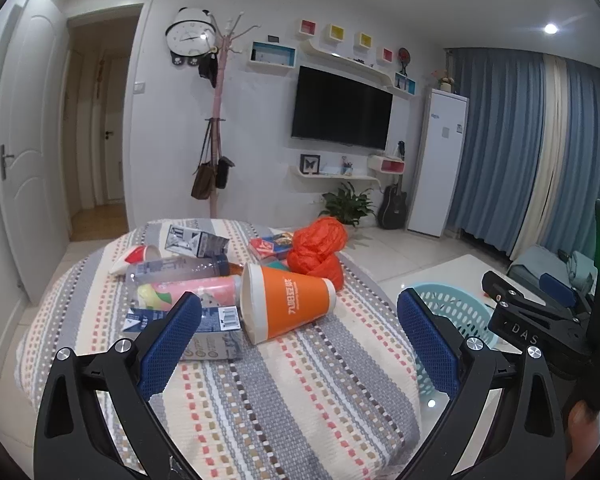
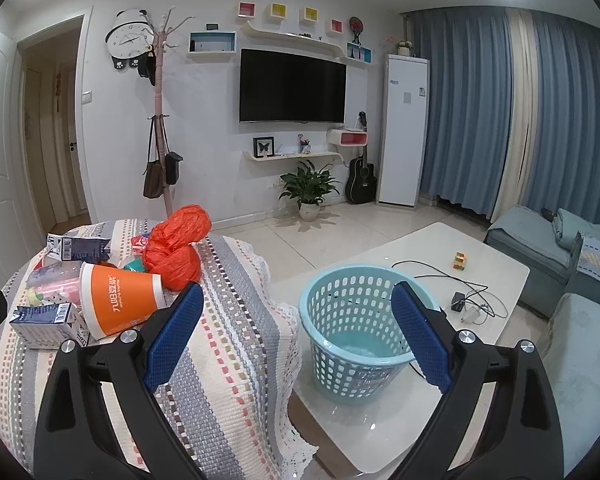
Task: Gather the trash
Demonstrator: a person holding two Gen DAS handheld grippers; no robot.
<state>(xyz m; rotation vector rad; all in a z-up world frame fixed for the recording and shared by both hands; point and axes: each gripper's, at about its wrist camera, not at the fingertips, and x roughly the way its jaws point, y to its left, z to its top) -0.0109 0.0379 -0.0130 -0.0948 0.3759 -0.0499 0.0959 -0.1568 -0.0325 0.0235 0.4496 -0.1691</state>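
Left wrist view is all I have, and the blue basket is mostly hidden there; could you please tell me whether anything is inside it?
Observer: The right wrist view looks down into the basket; its floor is bare, with no trash inside.
Operator: Thank you. What does it stand on?
Observer: It stands upright on the white low table, beside the cloth-covered surface.
Operator: Is anything else on that table?
Observer: A small multicoloured cube and a charger with cables, beyond the basket.

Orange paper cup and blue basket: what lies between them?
Right wrist view: only striped cloth draping down, then bare white table, between orange paper cup and blue basket.
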